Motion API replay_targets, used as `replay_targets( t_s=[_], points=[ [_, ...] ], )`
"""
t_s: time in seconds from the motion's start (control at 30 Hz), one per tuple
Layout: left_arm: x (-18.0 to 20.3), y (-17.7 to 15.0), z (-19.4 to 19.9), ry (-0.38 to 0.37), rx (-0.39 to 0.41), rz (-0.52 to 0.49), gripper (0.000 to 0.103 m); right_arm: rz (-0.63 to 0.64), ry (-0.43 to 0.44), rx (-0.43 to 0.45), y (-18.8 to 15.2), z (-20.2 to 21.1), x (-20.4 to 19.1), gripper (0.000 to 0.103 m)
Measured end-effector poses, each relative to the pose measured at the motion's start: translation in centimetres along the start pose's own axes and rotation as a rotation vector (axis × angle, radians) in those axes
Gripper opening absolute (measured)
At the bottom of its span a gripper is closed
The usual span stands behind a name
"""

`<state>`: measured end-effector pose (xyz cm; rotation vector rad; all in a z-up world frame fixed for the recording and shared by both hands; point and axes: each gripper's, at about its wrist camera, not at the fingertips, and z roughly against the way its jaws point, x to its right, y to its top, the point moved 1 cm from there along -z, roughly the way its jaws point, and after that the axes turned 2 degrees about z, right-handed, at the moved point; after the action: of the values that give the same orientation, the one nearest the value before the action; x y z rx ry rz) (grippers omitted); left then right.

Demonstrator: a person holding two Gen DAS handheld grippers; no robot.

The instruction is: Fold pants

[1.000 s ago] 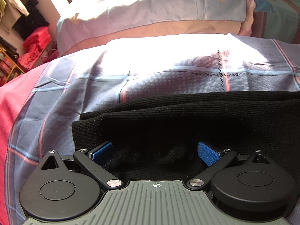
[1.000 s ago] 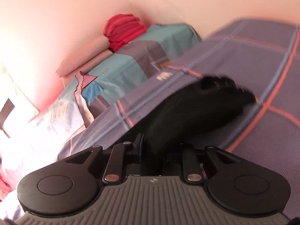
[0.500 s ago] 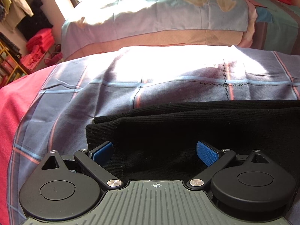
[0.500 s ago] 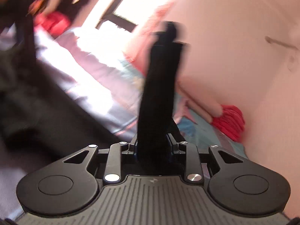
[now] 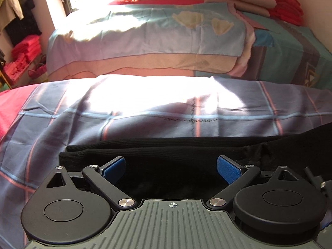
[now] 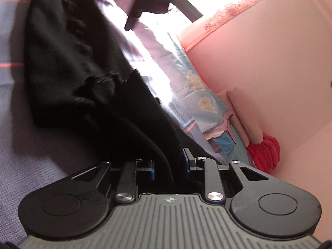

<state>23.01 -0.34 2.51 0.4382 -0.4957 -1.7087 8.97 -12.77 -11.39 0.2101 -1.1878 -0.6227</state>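
The black ribbed knit pants (image 5: 166, 155) lie on the bed's purple-grey checked sheet (image 5: 145, 116), their right end cut off at the frame edge. The left tongs (image 5: 171, 168) are spread wide over the fabric, holding nothing. The right tongs (image 6: 170, 164) pinch a bunched fold of the pants (image 6: 83, 72); the fabric hides most of their blue pads.

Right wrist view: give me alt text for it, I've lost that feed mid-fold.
The right gripper is shut on a fold of the black pants, which trail away from it across the plaid bedsheet. To the right lie a light blue quilt, a stack of red clothes and a pink wall.
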Motion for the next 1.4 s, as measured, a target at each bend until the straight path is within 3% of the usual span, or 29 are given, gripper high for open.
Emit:
replay_targets(
  t_s=[0.1,0.17,0.27,0.33,0.43,0.5,0.57,0.63,0.67,0.8,0.87,0.97,1.03,1.1,1.17,1.27,1.33,1.4],
  points=[
    [4.0,-0.2,-0.8,-0.055,0.007,-0.022,0.103,-0.028,0.001,0.002,-0.2,0.4,0.8,0.035],
    [6.6,-1.2,-2.1,-0.038,-0.004,-0.079,0.103,-0.073,-0.035,0.002,-0.7,0.8,2.3,0.067],
    [8.7,-3.1,-4.6,0.024,-0.05,-0.157,0.103,-0.089,-0.042,0.006,-2.2,1.9,3.9,0.074],
    [8.7,-3.8,-4.6,0.041,-0.008,-0.16,0.103,-0.078,-0.051,0.001,-4.0,2.7,4.4,0.078],
    [8.6,-3.6,-4.7,0.049,-0.013,-0.163,0.103,-0.069,-0.095,-0.016,-7.6,4.0,5.5,0.087],
    [8.8,-3.3,-4.8,0.052,-0.021,-0.169,0.103,-0.118,-0.141,-0.067,-10.0,4.1,6.9,0.087],
    [8.7,-3.1,-4.9,0.056,-0.024,-0.171,0.103,-0.276,-0.193,-0.155,-11.7,3.6,9.7,0.084],
    [8.7,-3.1,-4.9,0.055,-0.022,-0.17,0.103,-0.46,-0.167,-0.166,-11.9,3.3,12.2,0.086],
    [8.7,-3.1,-4.9,0.056,-0.021,-0.168,0.103,-0.474,-0.158,-0.154,-11.2,3.3,12.2,0.083],
    [8.6,-3.1,-5.0,0.054,-0.024,-0.158,0.103,-0.299,-0.084,-0.031,-8.2,3.1,9.9,0.081],
    [8.6,-3.1,-5.0,0.051,-0.026,-0.161,0.103,-0.276,-0.097,-0.028,-8.5,2.4,10.1,0.081],
    [8.5,-3.0,-5.1,0.045,-0.029,-0.158,0.103,-0.446,-0.137,-0.17,-11.3,0.4,13.0,0.083],
    [8.5,-2.9,-5.1,0.033,-0.033,-0.154,0.103,-0.549,-0.078,-0.187,-12.7,0.4,14.1,0.086],
    [8.5,-2.8,-5.3,0.031,-0.037,-0.15,0.103,-0.445,-0.099,-0.187,-12.2,0.7,12.9,0.086],
    [8.3,-2.7,-5.4,0.029,-0.04,-0.147,0.103,-0.34,-0.13,-0.132,-10.7,2.0,11.4,0.076],
    [8.3,-2.7,-5.5,0.021,-0.041,-0.145,0.103,-0.223,-0.058,-0.021,-9.3,3.2,9.7,0.077],
    [8.2,-2.7,-5.6,0.017,-0.042,-0.144,0.103,-0.184,-0.105,-0.074,-9.8,2.2,9.8,0.077],
    [8.2,-2.6,-5.6,0.013,-0.046,-0.145,0.103,-0.298,-0.089,-0.189,-10.8,1.4,11.8,0.075]
  ],
)
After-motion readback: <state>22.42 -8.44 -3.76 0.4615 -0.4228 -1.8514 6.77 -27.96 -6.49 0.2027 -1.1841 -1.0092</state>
